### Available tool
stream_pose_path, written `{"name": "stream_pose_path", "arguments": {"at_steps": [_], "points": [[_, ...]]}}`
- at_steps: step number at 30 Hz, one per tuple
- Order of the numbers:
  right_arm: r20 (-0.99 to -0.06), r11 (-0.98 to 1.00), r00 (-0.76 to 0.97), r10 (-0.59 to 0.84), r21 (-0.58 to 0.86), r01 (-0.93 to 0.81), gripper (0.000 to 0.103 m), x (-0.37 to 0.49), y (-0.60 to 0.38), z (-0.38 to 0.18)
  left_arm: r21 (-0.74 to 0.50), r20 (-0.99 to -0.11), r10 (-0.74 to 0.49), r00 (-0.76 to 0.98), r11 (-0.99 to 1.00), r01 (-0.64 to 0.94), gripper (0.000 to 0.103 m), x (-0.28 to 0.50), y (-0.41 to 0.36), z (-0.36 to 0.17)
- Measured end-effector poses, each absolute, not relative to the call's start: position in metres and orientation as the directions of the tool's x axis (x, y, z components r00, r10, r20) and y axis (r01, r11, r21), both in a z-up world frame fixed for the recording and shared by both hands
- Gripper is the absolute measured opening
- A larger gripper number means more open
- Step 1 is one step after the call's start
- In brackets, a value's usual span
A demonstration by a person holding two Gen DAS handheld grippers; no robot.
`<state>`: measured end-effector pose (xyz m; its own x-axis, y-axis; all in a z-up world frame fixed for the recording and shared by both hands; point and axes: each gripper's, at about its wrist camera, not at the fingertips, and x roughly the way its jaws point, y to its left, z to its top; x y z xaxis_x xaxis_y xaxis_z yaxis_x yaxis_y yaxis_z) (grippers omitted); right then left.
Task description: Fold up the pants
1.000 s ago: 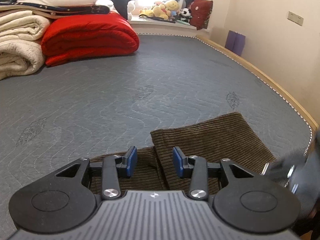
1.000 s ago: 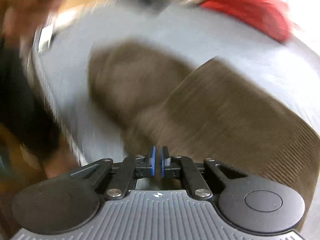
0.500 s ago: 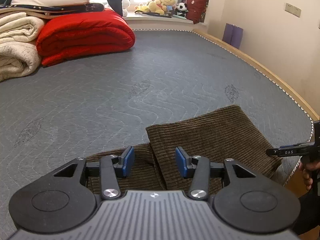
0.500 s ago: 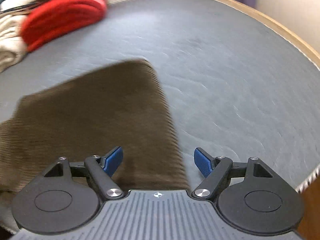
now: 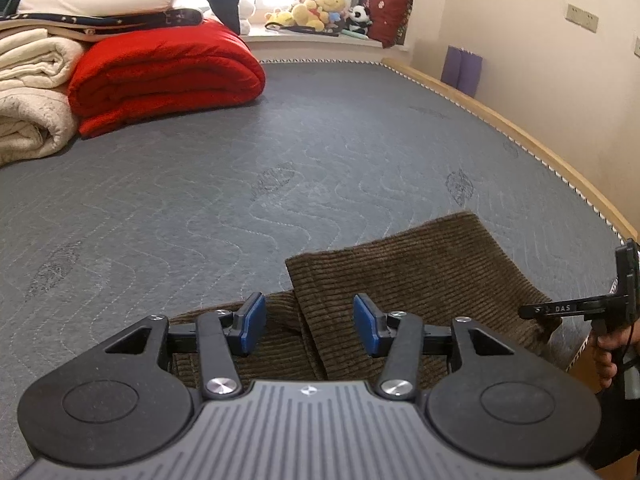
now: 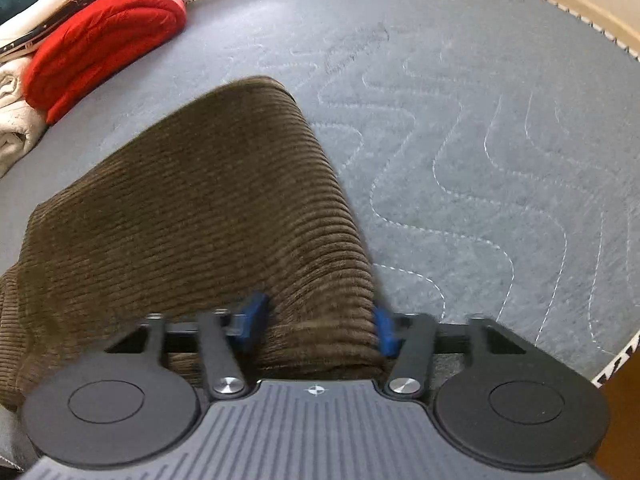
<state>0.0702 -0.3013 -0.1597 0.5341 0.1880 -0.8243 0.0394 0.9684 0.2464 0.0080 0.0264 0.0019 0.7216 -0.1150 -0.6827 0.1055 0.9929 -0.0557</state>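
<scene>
A grey quilted mattress (image 5: pixel 248 168) bears folded brown corduroy pants (image 6: pixel 192 208) at its near edge. The left gripper (image 5: pixel 309 322) hovers open above their fold. The right gripper's (image 6: pixel 318 322) jaws have been closing, the pants' right edge bunched between them.

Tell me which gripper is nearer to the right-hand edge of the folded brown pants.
Right. The right gripper straddles that edge of the brown pants, cloth bunched between its closing jaws. The left gripper hovers open over the pants' middle fold, away from that edge.
</scene>
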Motion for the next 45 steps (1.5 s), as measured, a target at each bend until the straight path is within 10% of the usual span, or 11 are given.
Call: {"name": "stream_pose_path", "arguments": {"at_steps": [7, 12, 30, 35, 42, 45], "points": [[-0.629, 0.966, 0.745, 0.221, 0.039, -0.254, 0.029, 0.037, -0.224, -0.079, -0.097, -0.678, -0.123, 0.725, 0.992, 0.078, 0.055, 0.004, 0.039, 0.008], [-0.515, 0.863, 0.76, 0.397, -0.073, -0.5, 0.029, -0.01, -0.143, -0.051, -0.404, -0.681, -0.325, 0.656, 0.914, 0.033, 0.079, 0.009, 0.064, -0.004], [-0.483, 0.644, 0.694, 0.535, -0.298, -0.704, 0.028, -0.078, -0.088, -0.049, -0.564, -0.668, -0.51, 0.542, 0.822, 0.078, 0.085, 0.056, 0.011, -0.02], [-0.454, 0.571, 0.639, 0.621, -0.295, -0.766, 0.028, -0.095, -0.085, -0.043, -0.423, -0.722, -0.4, 0.565, 0.901, 0.097, 0.026, 0.061, 0.005, -0.016], [-0.361, 0.546, 0.538, 0.762, -0.091, -0.833, 0.024, -0.09, -0.084, -0.019, -0.309, -0.738, -0.251, 0.627, 0.951, 0.017, 0.019, 0.046, 0.057, -0.007], [-0.32, 0.548, 0.519, 0.793, 0.0, -0.836, 0.038, -0.082, -0.082, -0.014, -0.278, -0.758, -0.18, 0.627, 0.959, -0.062, 0.019, 0.035, 0.098, -0.007]]}}
